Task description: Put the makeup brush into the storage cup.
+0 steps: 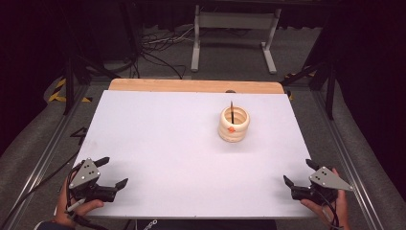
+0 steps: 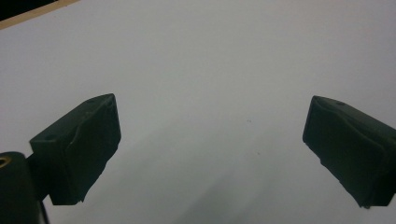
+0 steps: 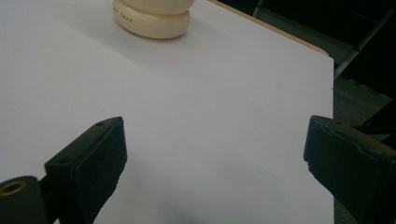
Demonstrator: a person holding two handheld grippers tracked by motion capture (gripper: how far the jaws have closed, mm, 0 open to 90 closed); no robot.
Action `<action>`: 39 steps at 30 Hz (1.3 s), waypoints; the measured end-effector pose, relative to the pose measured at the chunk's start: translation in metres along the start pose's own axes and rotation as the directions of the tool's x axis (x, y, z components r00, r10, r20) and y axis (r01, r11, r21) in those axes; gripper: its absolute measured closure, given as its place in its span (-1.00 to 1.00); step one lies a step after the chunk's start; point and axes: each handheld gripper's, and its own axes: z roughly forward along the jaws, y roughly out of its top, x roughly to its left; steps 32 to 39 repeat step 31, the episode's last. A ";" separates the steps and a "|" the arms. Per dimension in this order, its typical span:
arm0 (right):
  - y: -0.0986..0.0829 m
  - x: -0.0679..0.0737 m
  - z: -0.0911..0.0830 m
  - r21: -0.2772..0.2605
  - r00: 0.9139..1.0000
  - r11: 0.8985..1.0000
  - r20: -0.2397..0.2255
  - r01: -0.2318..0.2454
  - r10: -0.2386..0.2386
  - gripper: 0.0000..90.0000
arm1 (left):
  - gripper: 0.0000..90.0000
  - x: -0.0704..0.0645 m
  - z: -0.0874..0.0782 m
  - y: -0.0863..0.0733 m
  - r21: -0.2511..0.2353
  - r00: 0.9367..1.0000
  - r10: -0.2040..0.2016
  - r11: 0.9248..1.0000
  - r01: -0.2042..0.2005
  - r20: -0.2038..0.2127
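Observation:
A cream ribbed holder with an orange mark stands upright on the white table top, right of centre toward the back. A thin dark stick rises out of it. The holder's base shows at the top of the right gripper view. My left gripper rests at the front left corner, jaws wide apart and empty, held by a hand. My right gripper sits at the front right corner, also open and empty. In the left gripper view, bare table lies between the fingers.
A wooden strip runs along the table's far edge. Beyond it stand a white table frame and loose cables on grey floor. Metal rails flank the table. The table's right edge lies near my right gripper.

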 end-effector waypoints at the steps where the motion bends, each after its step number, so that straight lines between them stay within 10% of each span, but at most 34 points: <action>1: 0.000 0.000 0.000 0.000 1.000 1.000 -0.002 0.000 0.000 -0.85 | -0.89 0.000 0.000 0.000 0.001 1.000 0.000 1.000 0.000 0.000; 39: -0.001 0.001 0.003 0.005 1.000 1.000 -0.013 -0.001 0.001 -0.85 | -0.89 0.001 0.004 0.001 0.011 1.000 -0.005 1.000 0.005 0.006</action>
